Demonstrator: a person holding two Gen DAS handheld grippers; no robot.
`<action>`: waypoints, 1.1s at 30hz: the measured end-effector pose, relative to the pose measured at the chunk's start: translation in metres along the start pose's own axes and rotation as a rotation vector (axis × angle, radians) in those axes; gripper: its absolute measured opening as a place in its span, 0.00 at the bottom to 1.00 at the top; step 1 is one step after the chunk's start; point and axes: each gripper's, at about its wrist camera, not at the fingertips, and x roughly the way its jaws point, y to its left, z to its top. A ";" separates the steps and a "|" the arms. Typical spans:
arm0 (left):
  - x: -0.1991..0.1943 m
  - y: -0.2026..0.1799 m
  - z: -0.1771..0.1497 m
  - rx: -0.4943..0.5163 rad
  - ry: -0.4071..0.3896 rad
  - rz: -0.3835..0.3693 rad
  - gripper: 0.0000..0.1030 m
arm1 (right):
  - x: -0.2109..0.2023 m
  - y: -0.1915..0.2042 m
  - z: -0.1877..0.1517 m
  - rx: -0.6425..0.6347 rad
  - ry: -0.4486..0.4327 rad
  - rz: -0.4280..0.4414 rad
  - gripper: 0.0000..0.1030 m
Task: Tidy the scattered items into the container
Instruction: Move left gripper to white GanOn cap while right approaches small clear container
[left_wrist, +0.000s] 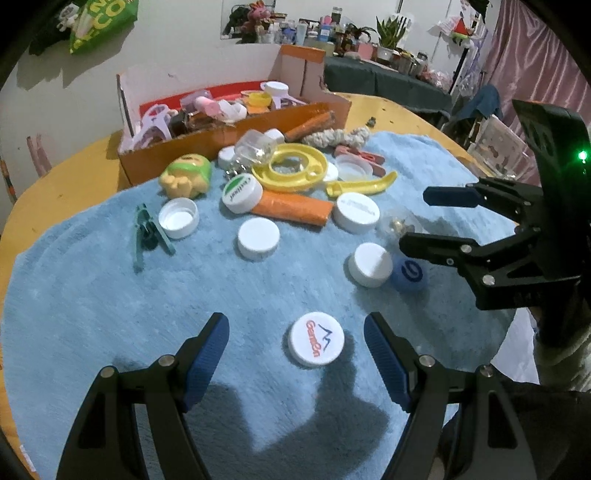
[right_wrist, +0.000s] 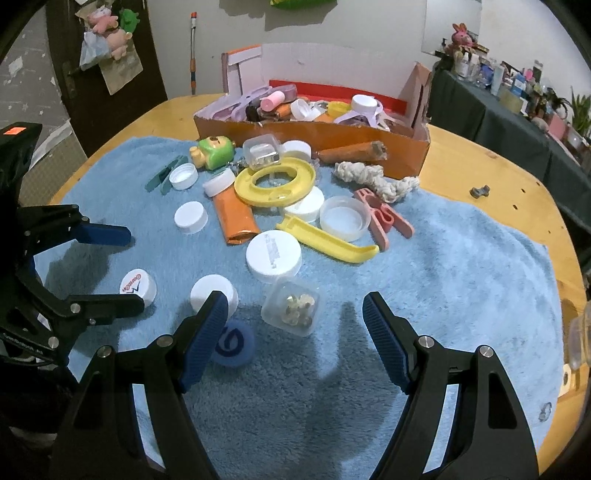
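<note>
— Item one: your left gripper?

— My jaws stand wide apart, held low over the blue towel, empty. The logo cap lies flat on the towel between my fingertips, nearer the right one, touching neither.

— Item two: right gripper?

— Also spread open and holding nothing, angled down at the towel. A clear box of small metal bits sits just ahead of the gap. A blue ball lies against my left finger, with a plain white cap right behind it.

— Item three: the rest of the loose stock?

— Farther out on the towel: a large white lid, an orange tube, a yellow ring, a yellow scoop, a pink peg, a rope knot, a green toy, a teal peg.

— Item four: the container?

— An orange cardboard box at the towel's far edge on the tabletop, already part filled with caps and plastic pieces. It is well apart from both my grippers.
</note>
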 end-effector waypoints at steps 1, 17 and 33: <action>0.001 0.000 0.000 0.001 0.002 -0.005 0.76 | 0.001 0.000 0.000 0.000 0.003 0.001 0.73; 0.006 -0.002 -0.002 0.046 0.014 0.007 0.74 | 0.013 -0.002 0.000 -0.010 0.029 -0.005 0.73; 0.006 -0.003 -0.003 0.063 0.010 0.019 0.60 | 0.017 0.004 -0.001 -0.035 0.027 0.000 0.60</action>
